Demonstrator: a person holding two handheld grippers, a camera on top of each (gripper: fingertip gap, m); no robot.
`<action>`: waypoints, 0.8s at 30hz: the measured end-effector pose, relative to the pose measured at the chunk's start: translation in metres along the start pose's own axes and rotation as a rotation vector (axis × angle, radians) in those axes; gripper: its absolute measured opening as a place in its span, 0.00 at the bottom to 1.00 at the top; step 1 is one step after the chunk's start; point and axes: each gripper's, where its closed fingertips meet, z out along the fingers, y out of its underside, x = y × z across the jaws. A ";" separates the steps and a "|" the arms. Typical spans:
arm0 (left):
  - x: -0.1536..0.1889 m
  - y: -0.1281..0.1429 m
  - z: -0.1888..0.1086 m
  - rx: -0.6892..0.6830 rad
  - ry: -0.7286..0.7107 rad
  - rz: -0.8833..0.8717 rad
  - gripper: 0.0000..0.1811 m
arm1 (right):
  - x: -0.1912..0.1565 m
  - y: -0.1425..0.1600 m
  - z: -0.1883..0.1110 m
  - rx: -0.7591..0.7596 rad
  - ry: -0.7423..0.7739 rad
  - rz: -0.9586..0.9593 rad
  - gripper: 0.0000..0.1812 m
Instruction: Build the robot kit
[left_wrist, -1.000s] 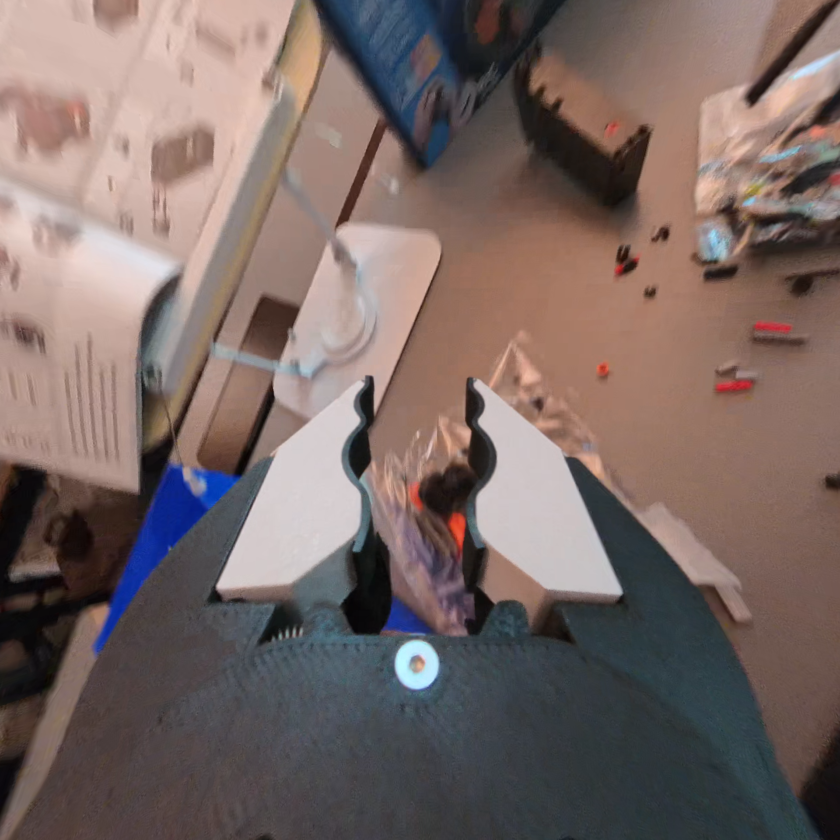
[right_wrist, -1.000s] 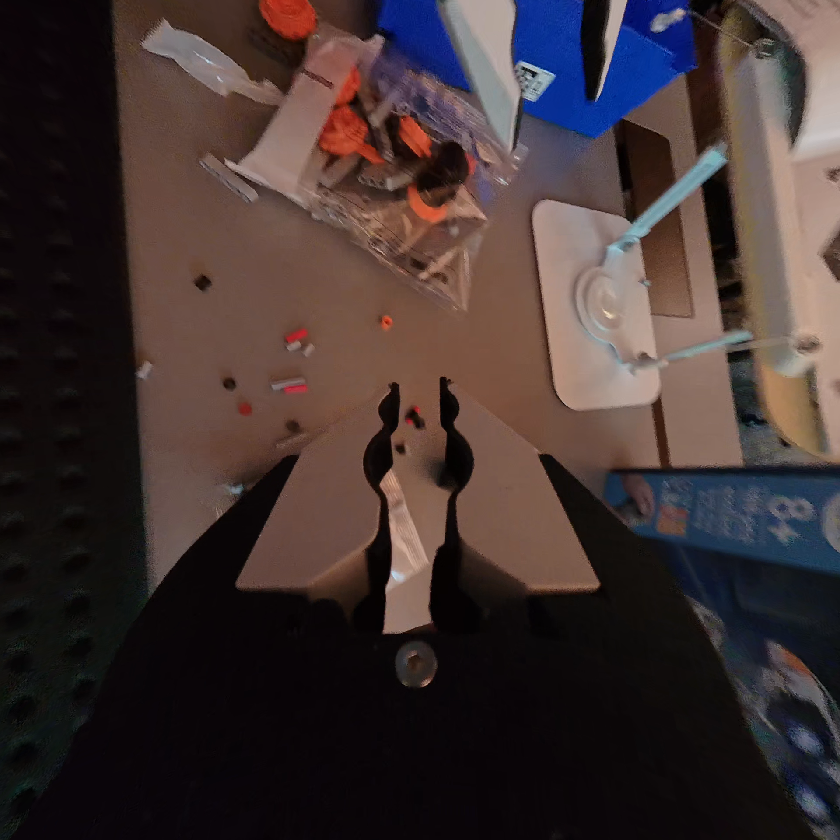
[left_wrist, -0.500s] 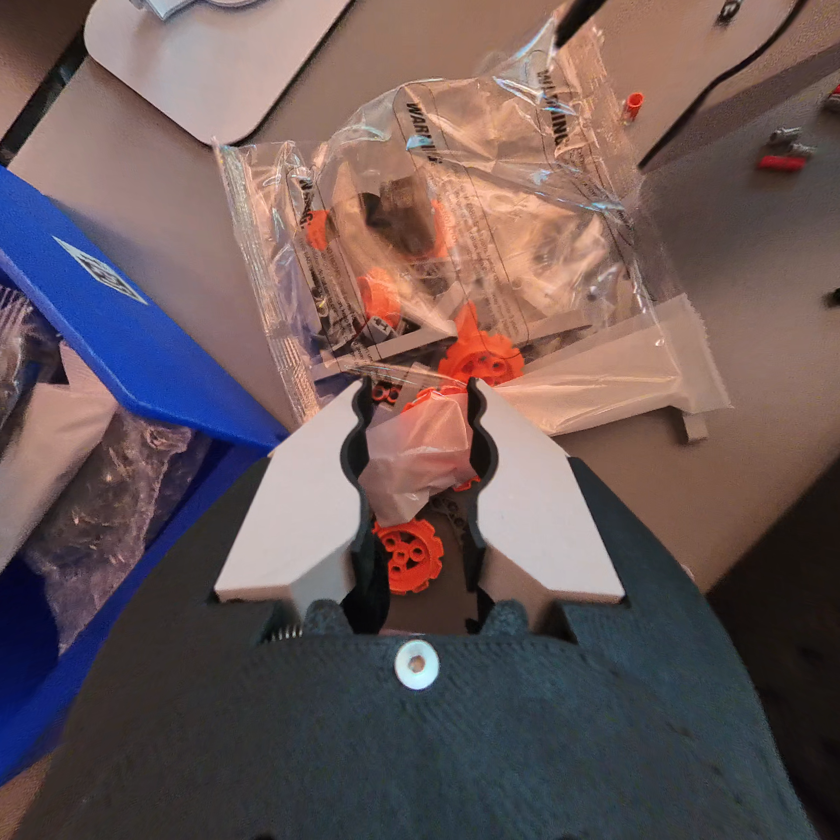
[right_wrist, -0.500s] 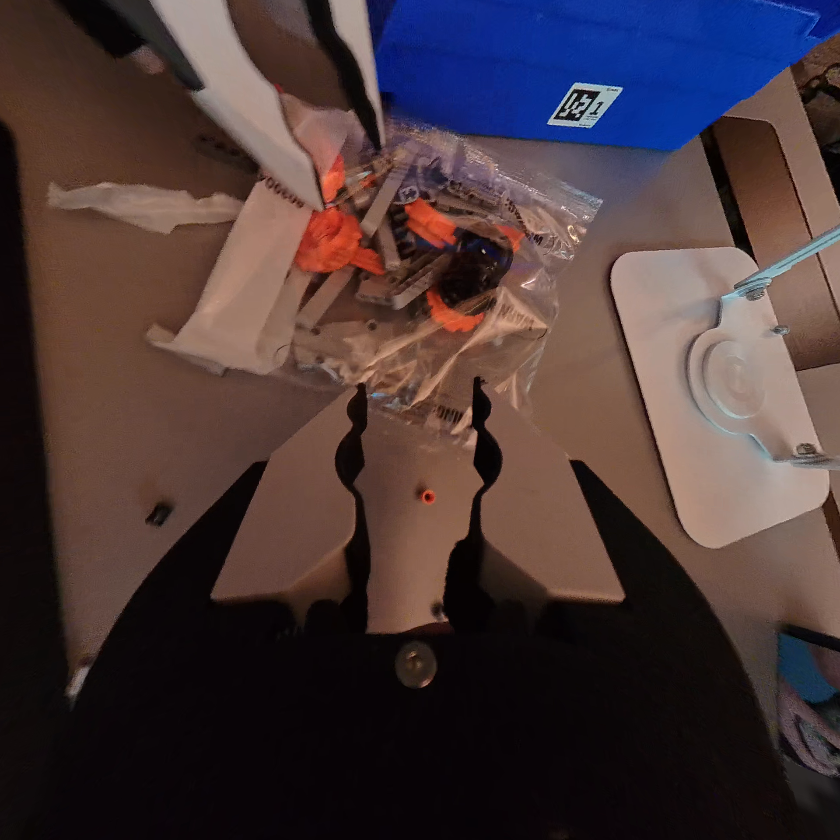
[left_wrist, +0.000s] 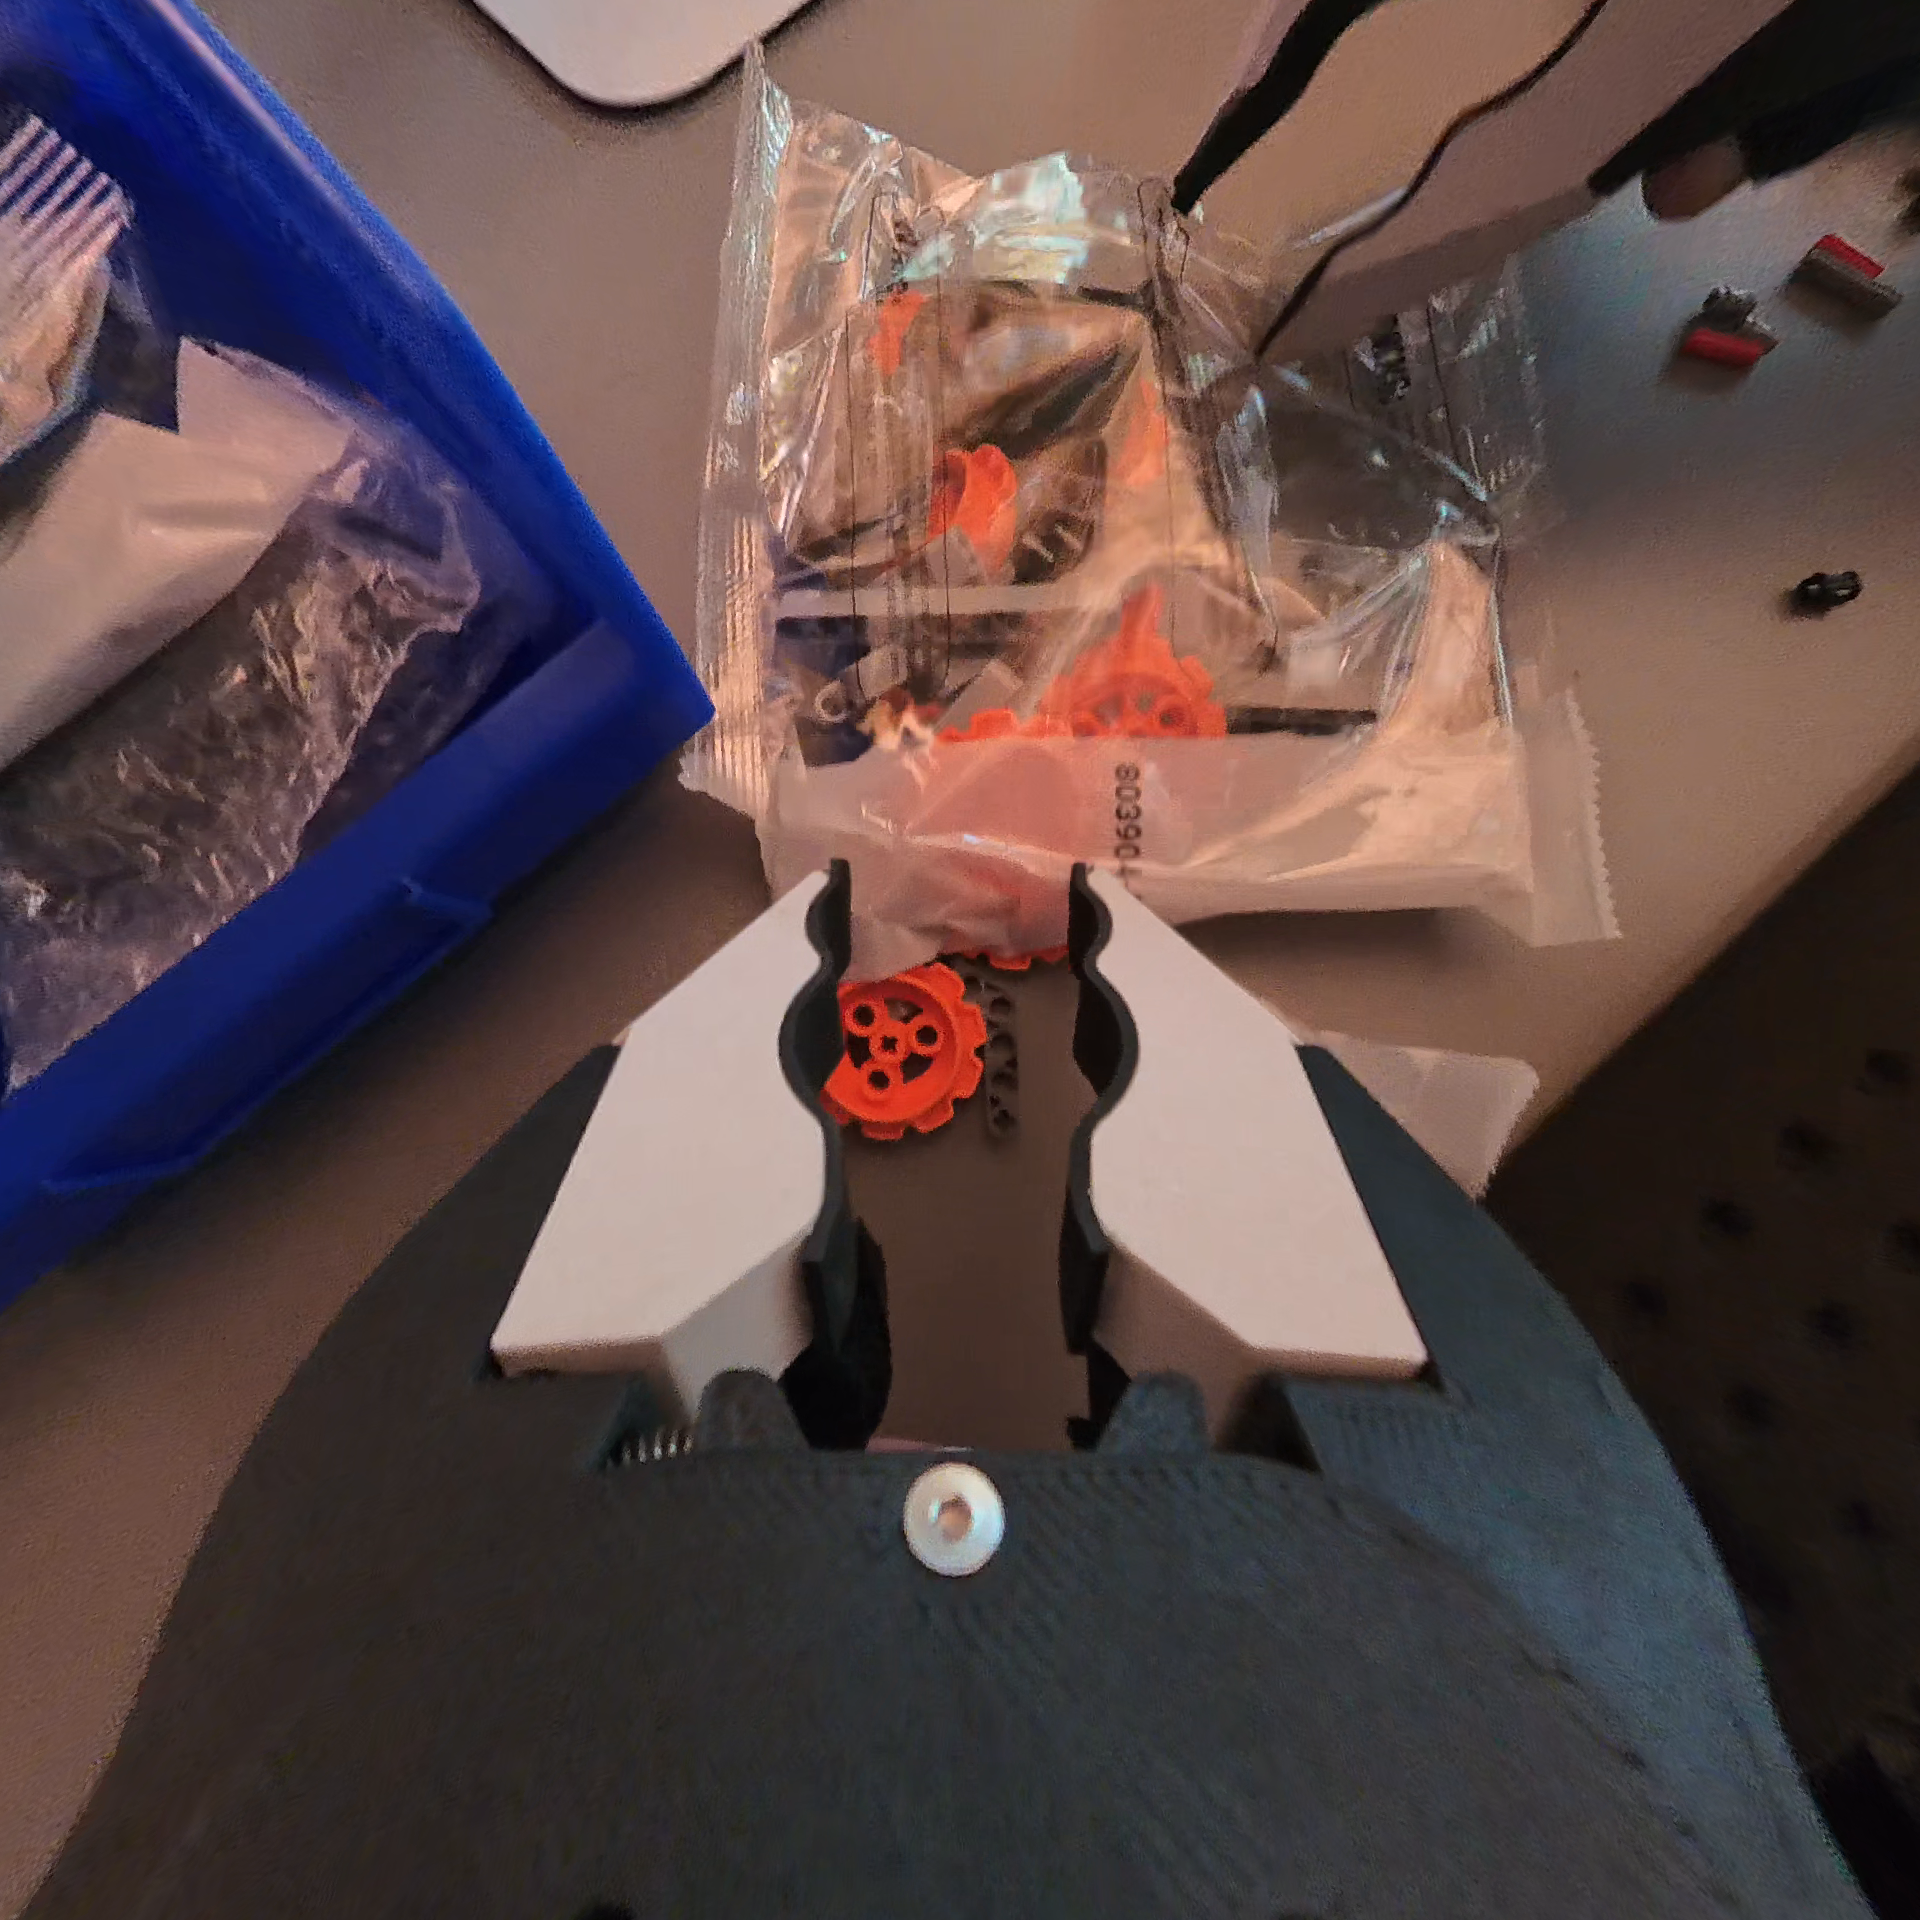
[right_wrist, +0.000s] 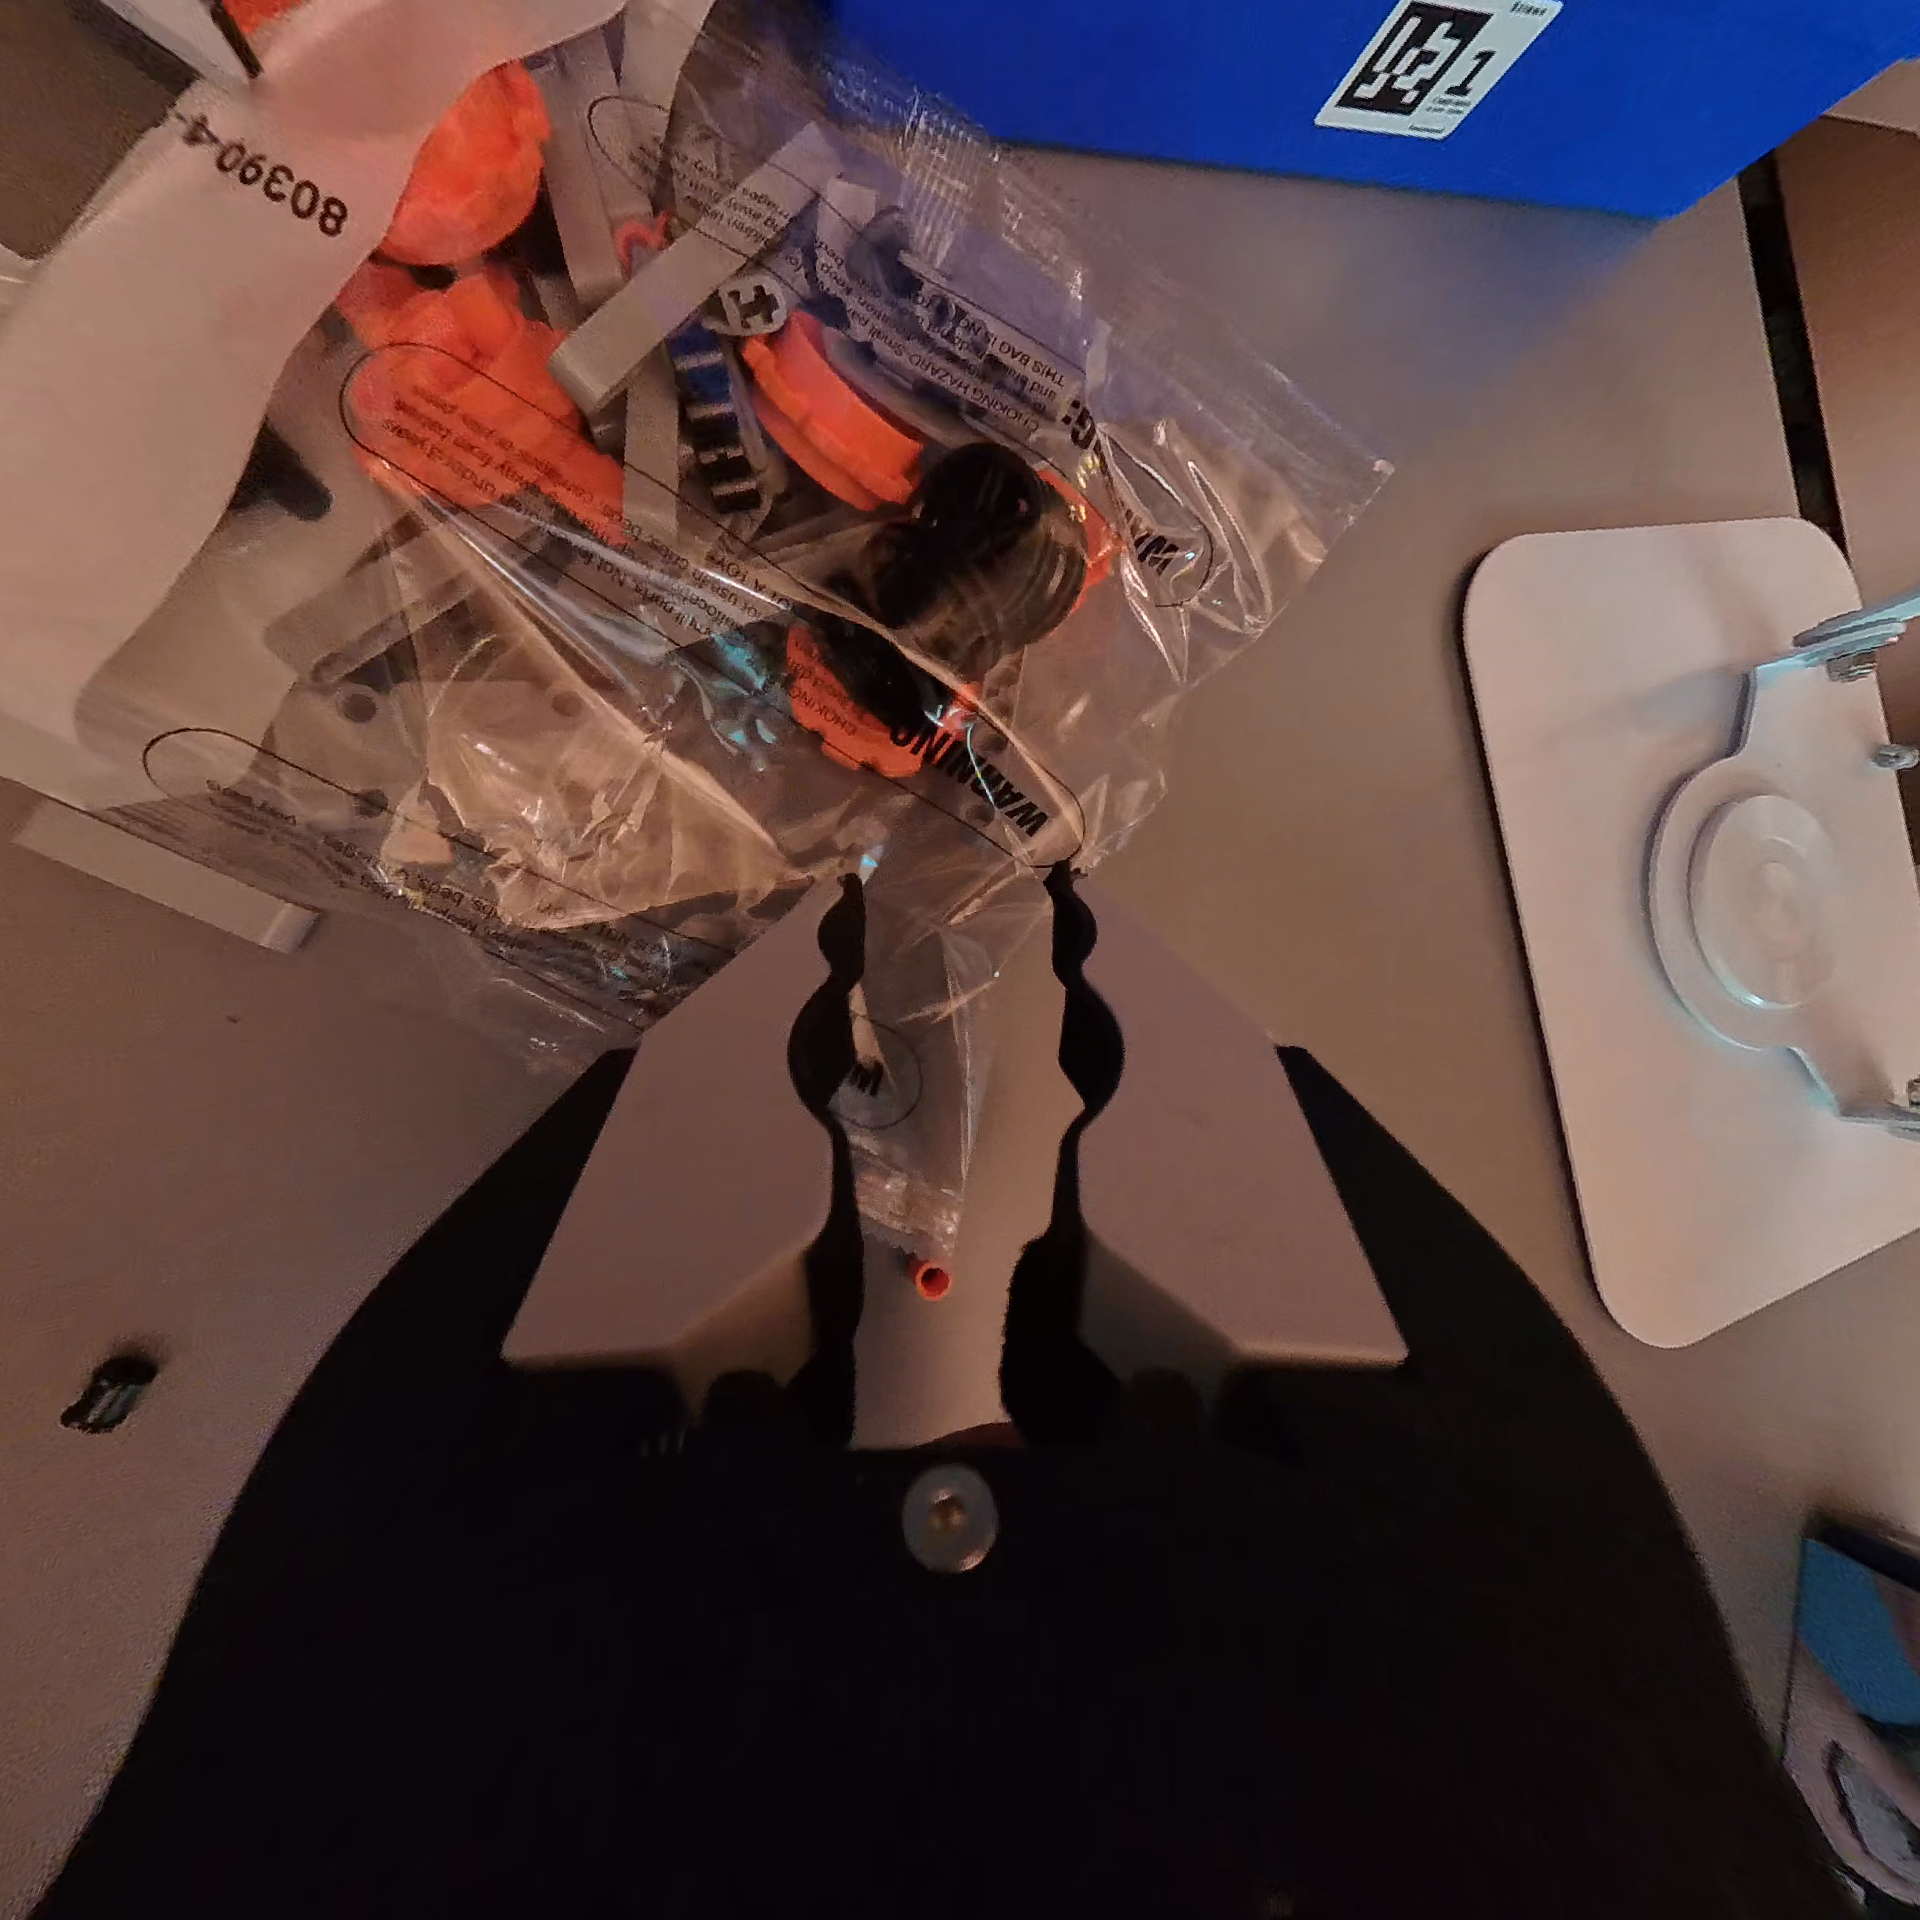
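A clear plastic bag (left_wrist: 1039, 468) of orange gears and grey and black toy parts lies on the grey table. My left gripper (left_wrist: 956, 883) is at the bag's white end, which is bunched between its fingertips and fills the gap. A loose orange gear (left_wrist: 904, 1049) and a black link strip (left_wrist: 997, 1049) lie on the table under its fingers. My right gripper (right_wrist: 951, 894) is at the opposite, clear corner of the bag (right_wrist: 727, 520). Its jaws are narrowly apart around the film, with table showing beside it. Its fingers (left_wrist: 1455, 218) show at the bag's far corner.
A blue bin (left_wrist: 312, 260) holding more plastic bags stands just left of the bag (right_wrist: 1143, 83). A white stand base (right_wrist: 1662, 935) lies to the right. A small orange peg (right_wrist: 935, 1278), small red and grey parts (left_wrist: 1725, 338) and a dark studded plate (left_wrist: 1766, 1143) are nearby. Left tips to right tips: about 15 cm.
My left gripper swung from over the bin's edge down onto the bag's white end. My right gripper dropped a white scrap, opened, moved up to the bag's clear corner and narrowed its jaws.
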 end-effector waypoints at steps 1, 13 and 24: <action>0.001 0.005 0.000 -0.012 0.008 0.000 0.21 | 0.000 0.000 0.000 0.003 -0.006 0.004 0.18; 0.005 -0.017 0.012 0.163 -0.039 0.040 0.09 | 0.005 -0.004 0.001 0.066 -0.016 0.015 0.00; 0.010 -0.046 0.025 0.318 -0.054 0.036 0.03 | 0.009 -0.016 -0.008 0.136 0.023 -0.016 0.00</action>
